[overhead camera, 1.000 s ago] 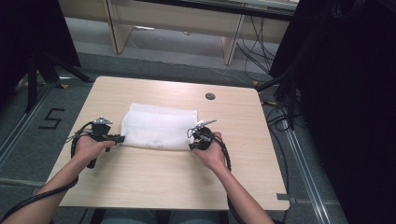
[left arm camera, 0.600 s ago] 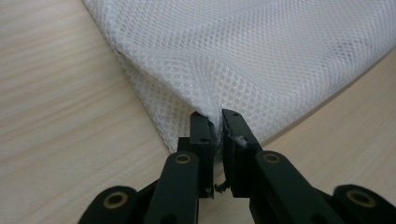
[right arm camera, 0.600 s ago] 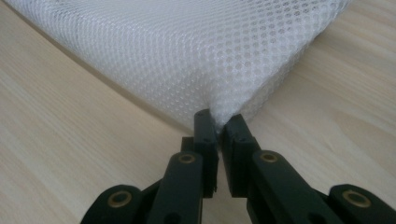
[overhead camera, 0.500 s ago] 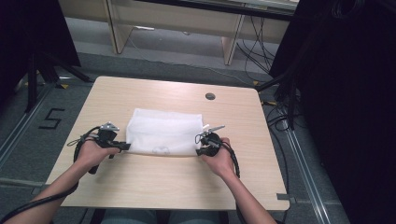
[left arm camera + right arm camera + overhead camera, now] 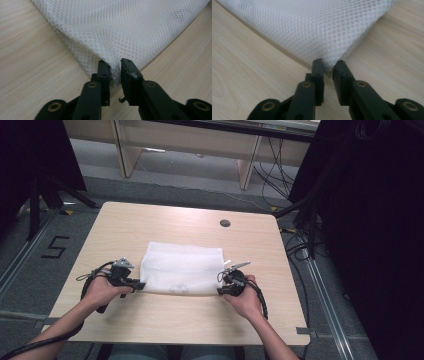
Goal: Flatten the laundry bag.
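A white, open-weave mesh fabric bag [image 5: 181, 274], folded into a flat rectangle, lies near the middle of the pale wood-grain tabletop [image 5: 165, 320], its long near edge running parallel to the person's side. The fabric rests in several layers; the left gripper view shows the mesh [image 5: 117, 32] doubled over itself and rising in a soft ridge toward the jaws, which suggests the corner is lifted slightly off the wood rather than pressed flat.

The left gripper [image 5: 131, 283] meets the near left corner of the fabric. In the left gripper view its two black jaws [image 5: 115, 72] stand close together with a pinch of mesh gathered between them, so they are clamped on that corner. The right gripper [image 5: 226, 289] meets the near right corner. In the right gripper view the jaws [image 5: 329, 67] stand on either side of the corner's tip [image 5: 329, 63]; the mesh reaches into the narrow gap, and the hold appears to be a light pinch at the extreme edge.

Holding both near corners at once, one per hand, keeps the edge taut and level between the grippers. This is judged to be the arrangement for drawing the fabric along the tabletop or for folding the near edge over. Each hand [image 5: 100, 292] approaches from the person's side, forearms low, so the jaws enter almost flat to the surface, where a thin layer can be caught.

A small dark round grommet [image 5: 225, 223] sits in the tabletop well beyond the fabric.
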Tool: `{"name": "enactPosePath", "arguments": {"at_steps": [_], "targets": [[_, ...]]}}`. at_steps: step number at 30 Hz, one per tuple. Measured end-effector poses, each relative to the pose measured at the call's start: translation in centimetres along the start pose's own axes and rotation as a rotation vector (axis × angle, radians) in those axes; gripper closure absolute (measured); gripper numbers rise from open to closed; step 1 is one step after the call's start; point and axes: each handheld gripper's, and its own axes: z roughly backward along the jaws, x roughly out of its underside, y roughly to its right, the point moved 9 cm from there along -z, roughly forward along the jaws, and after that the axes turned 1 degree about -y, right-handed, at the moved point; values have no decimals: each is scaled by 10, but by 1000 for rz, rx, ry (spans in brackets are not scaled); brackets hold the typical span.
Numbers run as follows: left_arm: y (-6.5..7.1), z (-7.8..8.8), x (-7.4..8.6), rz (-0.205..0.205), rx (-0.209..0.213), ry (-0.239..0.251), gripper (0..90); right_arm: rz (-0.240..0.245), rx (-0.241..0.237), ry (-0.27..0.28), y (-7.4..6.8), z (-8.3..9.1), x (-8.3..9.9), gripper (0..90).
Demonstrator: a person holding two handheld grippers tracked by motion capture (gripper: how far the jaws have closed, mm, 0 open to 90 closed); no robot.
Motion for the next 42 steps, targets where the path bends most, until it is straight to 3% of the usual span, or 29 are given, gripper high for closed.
{"name": "enactPosePath", "arguments": {"at_steps": [4, 6, 7, 8, 9, 11, 13, 14, 16, 17, 18, 19, 20, 22, 24, 25, 29, 31, 32, 35, 36, 38, 40, 41, 42], "targets": [[-1, 8, -3, 25, 17, 25, 640, -1, 30, 56, 12, 14, -5, 664], [-7, 19, -12, 32, -9, 81, 617, -29, 28, 78, 16, 22, -10, 629], [-8, 23, -17, 32, -24, 107, 610, -32, 54, 118, 19, 24, -15, 614], [-8, 23, -17, 32, -24, 107, 601, -29, 60, 114, 22, 27, -18, 603], [-6, 29, -29, 14, -46, 154, 596, -39, 60, 123, 23, 29, -23, 593], [-2, 31, -34, -6, -50, 173, 593, -33, 63, 123, 24, 29, -27, 585], [10, 29, -43, -29, -34, 195, 571, -20, 61, 137, 24, 26, -38, 561], [24, 20, -48, -79, -1, 189, 544, -3, 71, 119, 23, 22, -48, 540], [41, 9, -51, -97, 48, 175, 523, 21, 83, 124, 22, 16, -60, 524], [41, 9, -51, -97, 48, 175, 509, 21, 83, 124, 22, 16, -60, 524], [46, 3, -52, -130, 61, 158, 500, 42, 87, 130, 21, 10, -72, 510], [57, -8, -52, -151, 79, 134, 493, 29, 89, 138, 19, 6, -79, 500], [57, -8, -52, -151, 79, 134, 489, 29, 89, 138, 19, 6, -79, 500], [65, -21, -51, -231, 91, 93, 489, 49, 90, 111, 22, -4, -95, 481], [67, -25, -50, -241, 91, 87, 498, 55, 99, 120, 25, -9, -102, 477], [68, -28, -51, -267, 85, 78, 498, 43, 104, 107, 26, -12, -105, 469], [74, -43, -51, -295, 96, 55, 506, 46, 119, 73, 36, -27, -123, 441], [76, -47, -51, -275, 98, 64, 512, 41, 126, 58, 41, -33, -126, 438], [74, -50, -49, -309, 84, 31, 515, 32, 134, 45, 44, -36, -127, 426], [73, -55, -47, -290, 75, 21, 534, 15, 149, 33, 52, -40, -126, 426], [72, -57, -44, -296, 79, -9, 533, 7, 161, 25, 57, -43, -124, 424], [73, -60, -44, -284, 79, 0, 535, -6, 160, 14, 60, -47, -122, 425], [68, -61, -39, -342, 78, -48, 537, -9, 167, 0, 62, -51, -119, 447], [68, -61, -39, -343, 77, -49, 538, 17, 176, -19, 64, -53, -117, 488], [71, -64, -40, -299, 77, -13, 543, 61, 187, -51, 64, -55, -113, 528]]}}
